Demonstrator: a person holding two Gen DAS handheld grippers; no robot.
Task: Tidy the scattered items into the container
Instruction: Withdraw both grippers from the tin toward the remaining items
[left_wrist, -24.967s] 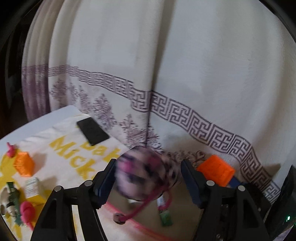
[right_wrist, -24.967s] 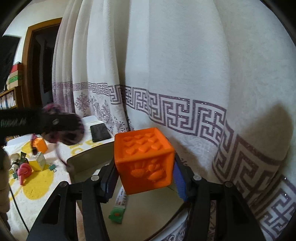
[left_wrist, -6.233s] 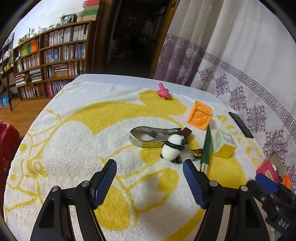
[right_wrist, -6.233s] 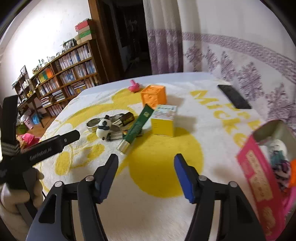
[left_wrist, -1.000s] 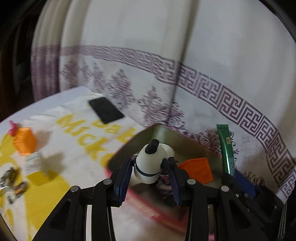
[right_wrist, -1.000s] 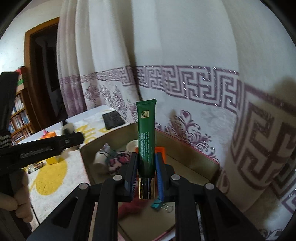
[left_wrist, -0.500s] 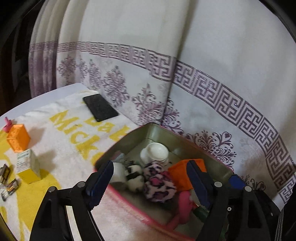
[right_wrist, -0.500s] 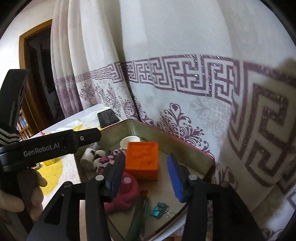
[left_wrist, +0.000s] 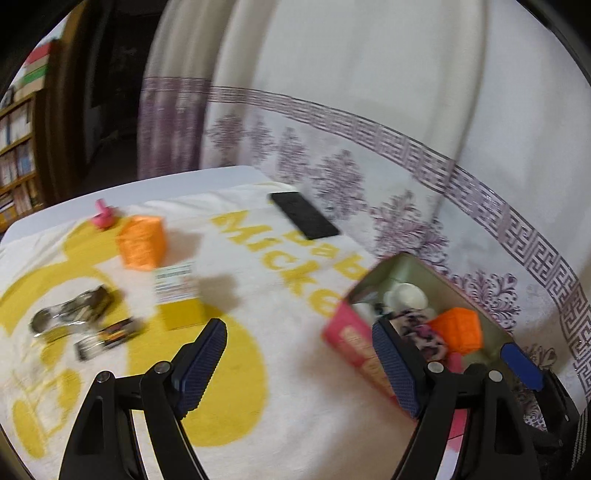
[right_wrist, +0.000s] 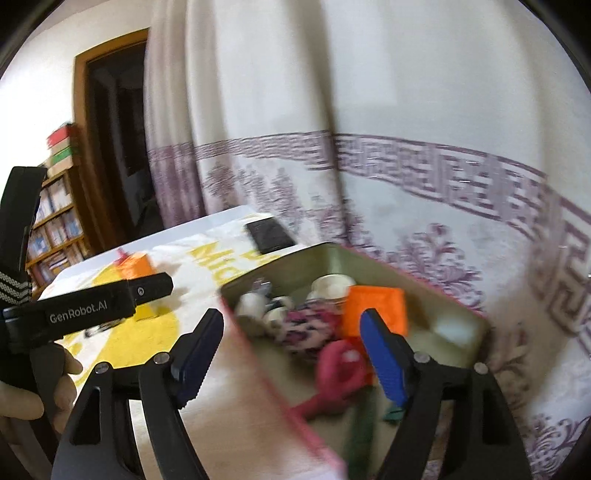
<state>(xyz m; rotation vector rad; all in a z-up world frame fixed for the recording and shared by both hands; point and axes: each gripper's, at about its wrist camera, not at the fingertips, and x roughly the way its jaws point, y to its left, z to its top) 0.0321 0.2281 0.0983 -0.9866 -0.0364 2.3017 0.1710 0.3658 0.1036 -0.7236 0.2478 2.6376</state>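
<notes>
The pink tin (left_wrist: 354, 339) stands on the towel by the curtain. In it lie an orange cube (right_wrist: 376, 310), the panda toy (right_wrist: 258, 306), a leopard pompom (right_wrist: 306, 328), a pink toy (right_wrist: 340, 369), a white cup (right_wrist: 332, 286) and the green tube (right_wrist: 358, 435). My right gripper (right_wrist: 291, 354) hangs over the tin's near-left wall (right_wrist: 258, 354), jaws opening, nothing gripped. My left gripper (left_wrist: 299, 365) is open and empty over the towel, left of the tin. Loose on the towel are an orange cube (left_wrist: 142, 242), a yellow-white box (left_wrist: 179, 295), a metal clip (left_wrist: 70, 314) and a pink toy (left_wrist: 103, 218).
A black phone (left_wrist: 304, 216) lies near the towel's far edge by the curtain (left_wrist: 369, 92). Small dark items (left_wrist: 110, 334) lie beside the clip. A hand (right_wrist: 37, 391) holds the left gripper at the right wrist view's left edge. Bookshelves (right_wrist: 55, 221) stand far left.
The left gripper let the panda drop into the tin, then swung left over the towel. The right gripper let go of the green tube, which now lies in the tin, and its jaws widened.
</notes>
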